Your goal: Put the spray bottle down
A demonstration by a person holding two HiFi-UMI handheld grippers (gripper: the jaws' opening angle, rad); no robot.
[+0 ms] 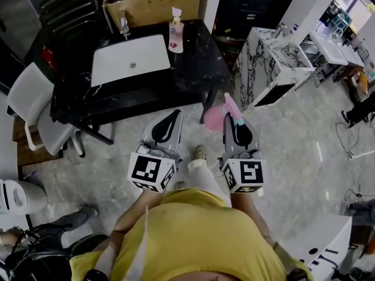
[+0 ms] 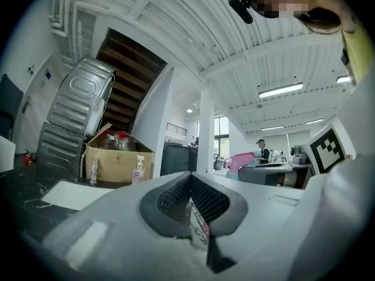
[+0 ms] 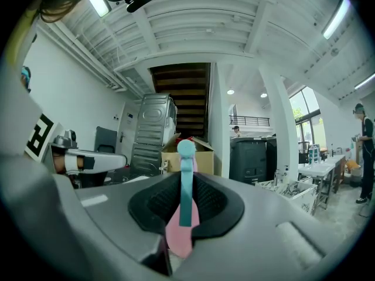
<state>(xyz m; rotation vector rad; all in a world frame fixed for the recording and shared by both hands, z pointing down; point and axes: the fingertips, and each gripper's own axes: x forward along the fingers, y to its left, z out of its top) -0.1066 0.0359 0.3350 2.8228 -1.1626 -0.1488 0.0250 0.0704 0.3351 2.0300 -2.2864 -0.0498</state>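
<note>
My right gripper is shut on the pink spray bottle, held in the air over the floor just off the black table's near right corner. In the right gripper view the bottle's pink body and teal trigger stand between the pads of that gripper. The left gripper hovers beside it, to the left, its jaw tips together. In the left gripper view its tips meet with nothing clearly held, and the pink bottle shows off to the right.
On the black table lie a white basin, a tap and a soap dispenser, with a cardboard box behind. A marble counter stands to the right, and grey chairs to the left.
</note>
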